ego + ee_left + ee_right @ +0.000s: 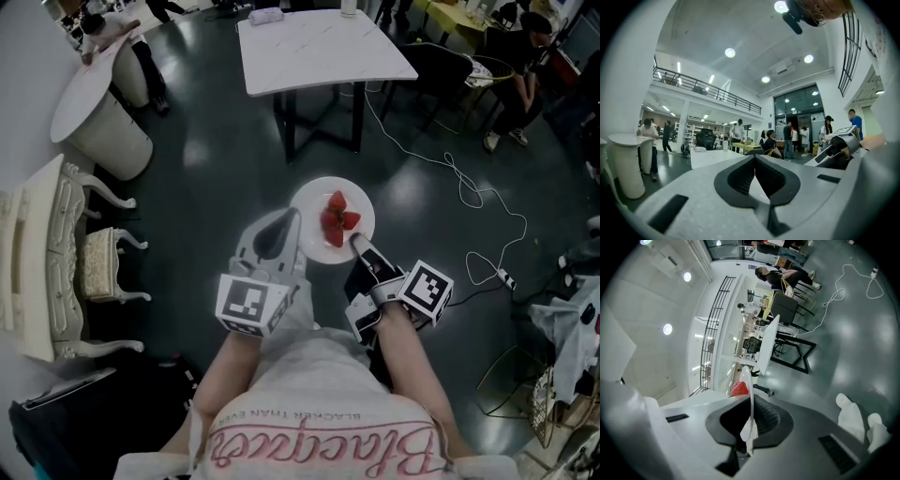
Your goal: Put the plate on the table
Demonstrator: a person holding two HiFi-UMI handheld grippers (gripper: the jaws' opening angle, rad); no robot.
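Observation:
In the head view a round white plate (pixel 314 202) with cut strawberries (pixel 337 221) is held level above the dark floor, in front of the person's body. My left gripper (pixel 292 219) is closed on the plate's left rim. My right gripper (pixel 358 242) is shut on the near right rim. The left gripper view shows a white sliver of plate (pixel 757 186) between that gripper's closed pads (pixel 740 178). Seen from the right gripper view, the plate (pixel 748 380) runs edge-on through the shut jaws, with a strawberry (pixel 739 389) beside it. The square white marble table (pixel 319 47) stands ahead, apart from the plate.
A round white table (pixel 94 80) and an ornate white chair (pixel 52 253) stand at the left. White cables (pixel 473 192) trail over the floor at the right. A black chair (pixel 441 70) and a seated person (pixel 520 66) are at the back right. The person's shoes (pixel 855 420) show below.

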